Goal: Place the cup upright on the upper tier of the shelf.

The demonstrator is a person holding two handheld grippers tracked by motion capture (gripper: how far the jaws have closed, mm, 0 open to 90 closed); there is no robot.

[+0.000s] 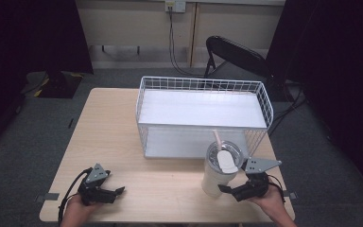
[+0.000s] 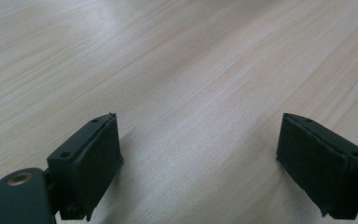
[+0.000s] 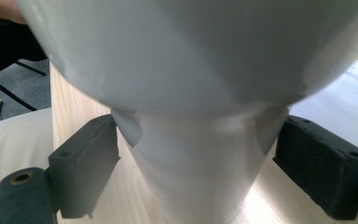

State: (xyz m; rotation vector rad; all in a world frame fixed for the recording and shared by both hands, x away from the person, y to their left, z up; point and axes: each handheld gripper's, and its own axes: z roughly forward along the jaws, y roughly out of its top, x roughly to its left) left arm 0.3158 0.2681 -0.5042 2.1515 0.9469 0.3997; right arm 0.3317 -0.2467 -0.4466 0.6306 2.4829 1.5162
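Right gripper [image 1: 228, 189]: held low at the near right of the table [image 1: 170, 189], jaws spread wide on either side of the tumbler's lower body.
Jaw state, right: released; in the right gripper view the left pad sits just at the narrow base of the tumbler, the right pad stands a little off it, so no squeeze shows.
Tumbler [image 1: 216, 175]: white, upright, standing on the table between the right gripper's jaws; its narrow foot [image 3: 196, 172] lies between the pads and the wide upper body bulges above and ahead of them.
Lid [image 1: 224, 153]: clear, with a white tab and a pale straw [image 1: 216, 138] rising from it, above the jaw tips in the high view.
Left gripper [image 1: 118, 191]: resting low at the near left of the table, well apart from the tumbler.
Jaw state, left: released, pads far apart, bare wood between and ahead of them in the left gripper view [image 2: 196, 154].
Wire basket [image 1: 264, 101]: white, beyond the right jaws and just behind the tumbler, lying on its side with its open face up.
Hands: one grips each gripper from the near edge; right hand [image 1: 270, 204], left hand [image 1: 78, 210].
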